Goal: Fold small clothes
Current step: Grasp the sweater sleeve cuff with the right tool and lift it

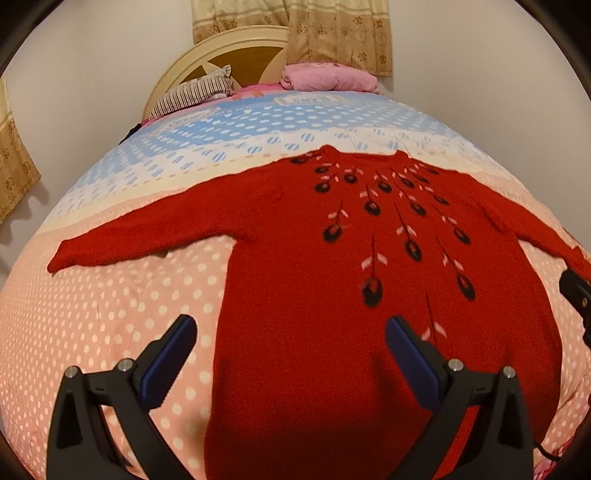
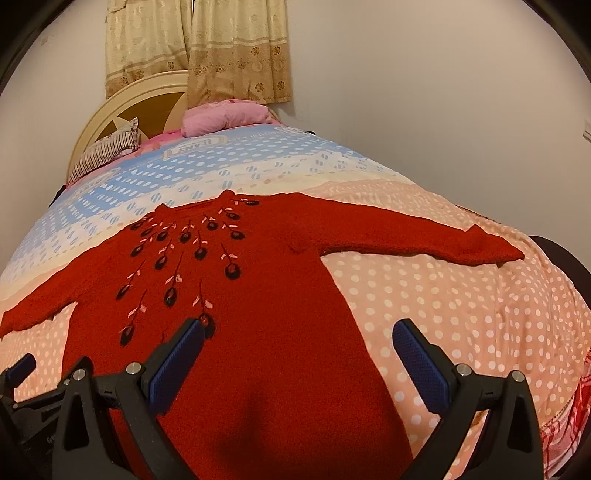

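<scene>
Left wrist view: the left tool [image 1: 290,343] hangs over the bed [image 1: 110,314] with its two fingers spread wide and nothing between them. One blue pad [image 1: 168,363] sits over the pink dotted cover at 7 o'clock, the other over the sweater [image 1: 332,258] at 5 o'clock. The sweater lies flat and unfolded in the middle of the bed, front up (dark flowers on long stems fan down from the neck), collar toward 12 o'clock, one sleeve reaching out to 9 o'clock and the other to 3 o'clock. Part of the right tool [image 1: 576,295] shows at the 3 o'clock edge. A striped pillow [image 1: 192,94] and a pink bundle [image 1: 325,77] rest at the headboard [image 1: 221,55], with a curtain [image 1: 314,33] above.

Right wrist view: the right tool [image 2: 299,345] is likewise spread apart and empty, one pad over the sweater's body at 7 o'clock, the other over the cover at 5 o'clock. A sleeve stretches to 3 o'clock. The left tool's tip peeks in at 8 o'clock.
</scene>
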Motion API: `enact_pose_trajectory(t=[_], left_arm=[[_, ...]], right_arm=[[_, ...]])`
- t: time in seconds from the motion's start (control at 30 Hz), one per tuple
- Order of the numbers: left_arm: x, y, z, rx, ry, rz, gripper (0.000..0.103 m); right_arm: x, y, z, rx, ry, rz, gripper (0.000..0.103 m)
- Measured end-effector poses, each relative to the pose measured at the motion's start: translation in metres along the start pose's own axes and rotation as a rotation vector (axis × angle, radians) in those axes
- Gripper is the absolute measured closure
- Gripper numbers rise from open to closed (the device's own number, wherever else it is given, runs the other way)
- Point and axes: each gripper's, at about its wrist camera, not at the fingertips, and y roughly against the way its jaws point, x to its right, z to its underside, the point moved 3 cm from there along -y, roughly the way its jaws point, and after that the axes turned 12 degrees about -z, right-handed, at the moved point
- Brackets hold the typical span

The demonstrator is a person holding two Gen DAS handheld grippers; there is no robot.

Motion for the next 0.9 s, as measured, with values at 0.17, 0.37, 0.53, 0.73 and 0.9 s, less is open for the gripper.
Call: enact_pose_trajectory(t=[0.17, 0.37, 0.53, 0.73, 0.9], left_arm=[[-0.005, -0.022, -0.021, 0.007, 0.050, 0.009, 0.000], [-0.008, -0.054, -0.042, 0.049, 0.063, -0.075, 0.000], [-0.006, -0.081, -0.040, 0.016, 0.061, -0.098, 0.000], [-0.007, -0.099, -0.032, -0.056, 0.076, -0.081, 0.000], [-0.008, -0.107, -0.029, -0.100, 0.104, -0.050, 0.000]], right_arm=[[0.014, -0.010, -0.013, 0.005, -0.014, 0.006, 0.001], [0.056, -0.027, -0.031, 0.007, -0.057, 0.048, 0.004], [0.119, -0.040, -0.045, -0.005, -0.167, 0.070, 0.044], [0.257, -0.033, -0.063, 0.044, -0.390, 0.216, 0.051], [0.355, -0.037, -0.080, 0.017, -0.417, 0.341, 0.051]])
